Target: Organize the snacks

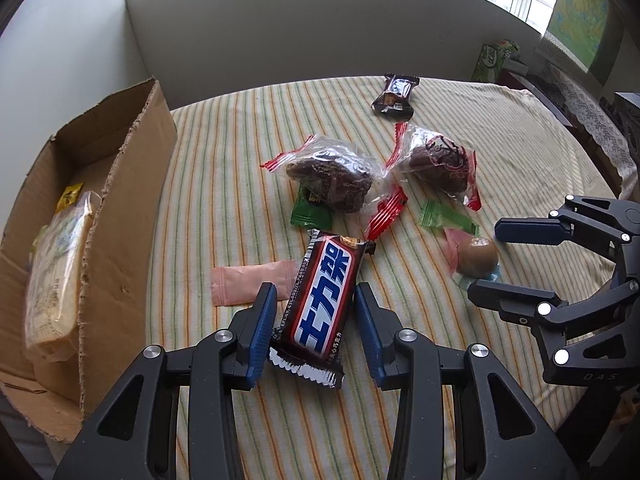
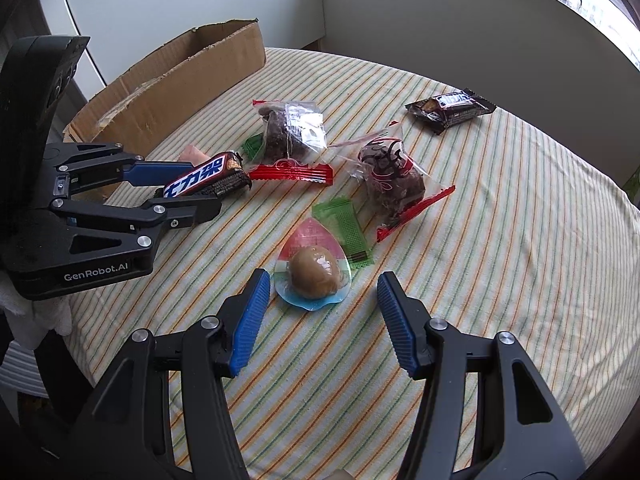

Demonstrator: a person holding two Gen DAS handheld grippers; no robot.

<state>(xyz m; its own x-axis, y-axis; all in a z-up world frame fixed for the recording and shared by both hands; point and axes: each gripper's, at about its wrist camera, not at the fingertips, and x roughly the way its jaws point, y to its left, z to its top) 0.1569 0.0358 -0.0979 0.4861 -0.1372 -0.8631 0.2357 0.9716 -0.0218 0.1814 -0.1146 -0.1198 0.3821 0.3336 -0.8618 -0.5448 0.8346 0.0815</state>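
Note:
A brown chocolate bar (image 1: 316, 320) with blue and white lettering lies on the striped cloth, partly over a pink sachet (image 1: 248, 286). My left gripper (image 1: 315, 290) straddles the bar; its blue pads stand a little off the wrapper's sides, so it is open. In the right wrist view the same bar (image 2: 204, 174) sits between the left gripper's (image 2: 204, 186) fingers. A brown egg (image 2: 314, 276) in clear wrap lies at the tips of my right gripper (image 2: 323, 276), which is open and not touching it. An open cardboard box (image 1: 120, 208) at the left holds a pale packet (image 1: 56, 272).
Two clear bags of dark cake (image 1: 332, 176) (image 1: 438, 164) with red ends lie mid-table. Green sachets (image 1: 310, 212) (image 1: 448, 218) lie beside them, and a second chocolate bar (image 1: 394, 94) near the far edge. The round table (image 2: 520, 280) drops off at the right.

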